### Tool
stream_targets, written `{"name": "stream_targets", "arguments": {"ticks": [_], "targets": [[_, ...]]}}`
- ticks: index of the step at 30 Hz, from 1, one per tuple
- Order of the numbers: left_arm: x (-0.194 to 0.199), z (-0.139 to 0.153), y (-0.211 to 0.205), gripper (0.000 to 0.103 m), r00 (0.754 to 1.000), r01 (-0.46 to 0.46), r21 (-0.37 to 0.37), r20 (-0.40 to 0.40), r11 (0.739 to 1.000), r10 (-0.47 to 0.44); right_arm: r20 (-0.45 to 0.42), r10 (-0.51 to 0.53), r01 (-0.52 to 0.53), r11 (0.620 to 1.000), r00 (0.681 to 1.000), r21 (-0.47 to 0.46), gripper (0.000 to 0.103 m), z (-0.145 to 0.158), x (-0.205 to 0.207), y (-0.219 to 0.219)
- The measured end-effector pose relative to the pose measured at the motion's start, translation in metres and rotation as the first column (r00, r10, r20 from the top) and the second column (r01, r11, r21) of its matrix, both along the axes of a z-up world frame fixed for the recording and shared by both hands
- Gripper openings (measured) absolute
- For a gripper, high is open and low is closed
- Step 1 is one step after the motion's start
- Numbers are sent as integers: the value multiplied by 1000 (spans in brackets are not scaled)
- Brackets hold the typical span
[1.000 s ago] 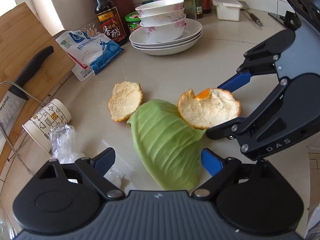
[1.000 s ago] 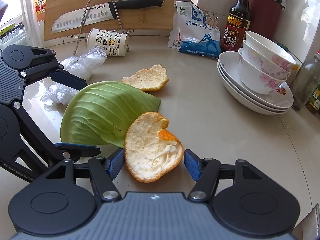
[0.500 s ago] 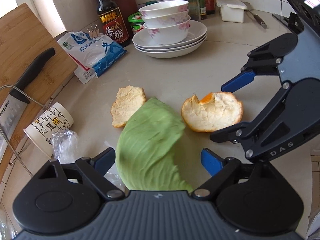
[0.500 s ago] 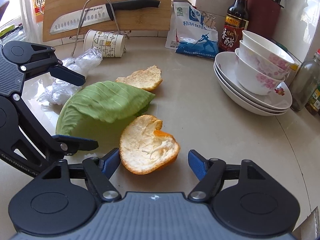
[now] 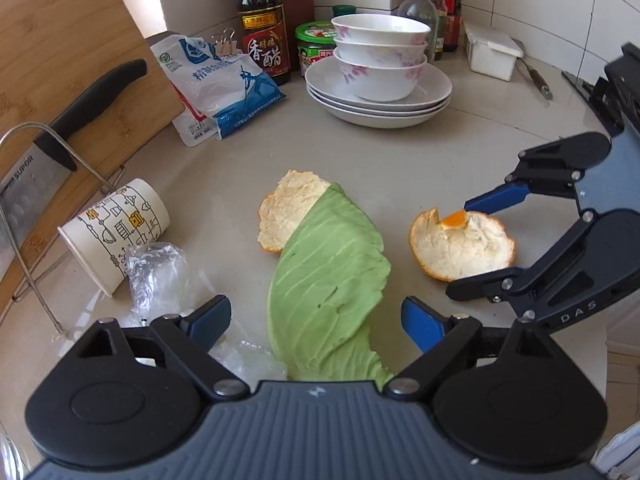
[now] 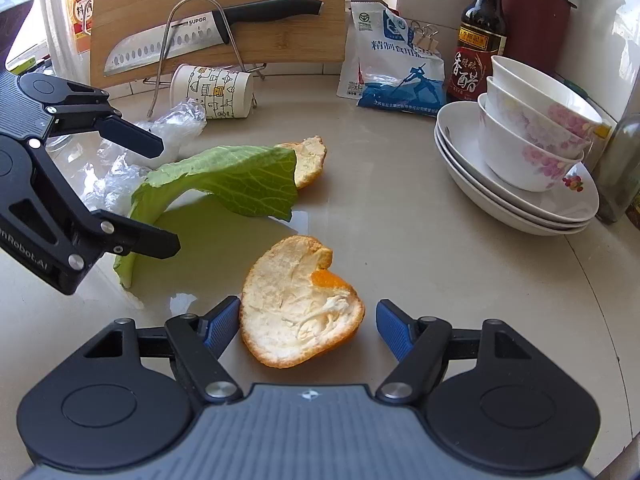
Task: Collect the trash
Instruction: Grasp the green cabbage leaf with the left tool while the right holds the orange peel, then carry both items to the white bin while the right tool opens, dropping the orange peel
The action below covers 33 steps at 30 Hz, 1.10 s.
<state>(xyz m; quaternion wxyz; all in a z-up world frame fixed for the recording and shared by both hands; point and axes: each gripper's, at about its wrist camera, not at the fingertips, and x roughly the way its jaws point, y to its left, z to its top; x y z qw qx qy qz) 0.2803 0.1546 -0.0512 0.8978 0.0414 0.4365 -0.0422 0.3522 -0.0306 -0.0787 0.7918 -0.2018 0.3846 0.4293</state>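
A: Left wrist view, item one: left gripper (image 5: 316, 316), jaws wide apart. A cabbage leaf (image 5: 332, 280) lies between the blue pads, neither pad pressing on it. Its far end overlaps a piece of orange peel (image 5: 286, 210).

B: Right wrist view, item two: right gripper (image 6: 308, 322), jaws apart. A second orange peel (image 6: 298, 310), white pith up, sits on the counter (image 6: 400, 240) between the pads; the left pad looks just beside its rim, the right pad is clear of it.

A: Cabbage leaf in that view?

B: Arched up off the counter, near end down by the left gripper's lower finger, far end draped over the first peel.

A: Other loose items: a paper cup (image 5: 114, 234) on its side, crumpled clear plastic (image 5: 158, 276) touching it.

B: Background stock: cutting board (image 6: 224, 8) with a knife (image 6: 208, 30) in a wire rack, salt bag (image 6: 394, 68), vinegar bottle (image 6: 478, 36), bowls (image 6: 532, 132) stacked on plates.
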Motion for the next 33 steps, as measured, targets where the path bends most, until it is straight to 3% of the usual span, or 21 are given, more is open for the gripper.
{"name": "stream_targets", "arguments": {"ticks": [5, 12, 14, 16, 23, 27, 29, 31, 33], "targets": [[6, 11, 16, 90, 1000, -18, -112, 2, 994, 19, -13, -9, 9, 1000, 1000, 8, 78, 0, 2, -1], [0, 29, 24, 90, 999, -24, -93, 45, 995, 29, -23, -22, 22, 1000, 999, 15, 78, -2, 1, -3], [5, 22, 23, 86, 999, -32, -69, 28, 997, 34, -24, -24, 24, 1000, 999, 16, 78, -2, 1, -2], [9, 12, 22, 73, 999, -32, -68, -4, 997, 32, -20, -23, 23, 1000, 1000, 16, 78, -3, 0, -2], [18, -12, 17, 69, 998, -44, -78, -54, 996, 40, -8, -16, 16, 1000, 1000, 13, 73, -2, -2, 0], [19, -19, 18, 48, 995, -62, -92, -79, 994, 55, -7, -14, 15, 1000, 1000, 24, 67, 0, -4, 1], [18, -18, 17, 42, 995, -64, -70, -77, 995, 59, 3, -19, 19, 1000, 1000, 21, 63, 2, -7, 1], [16, -15, 14, 24, 996, -61, -53, -69, 997, 57, 19, -25, 25, 1000, 1000, 13, 60, 4, -8, 1], [14, -11, 11, 17, 997, -52, -26, -62, 998, 50, 35, -34, 34, 999, 999, 3, 58, 5, -10, 0]]}}
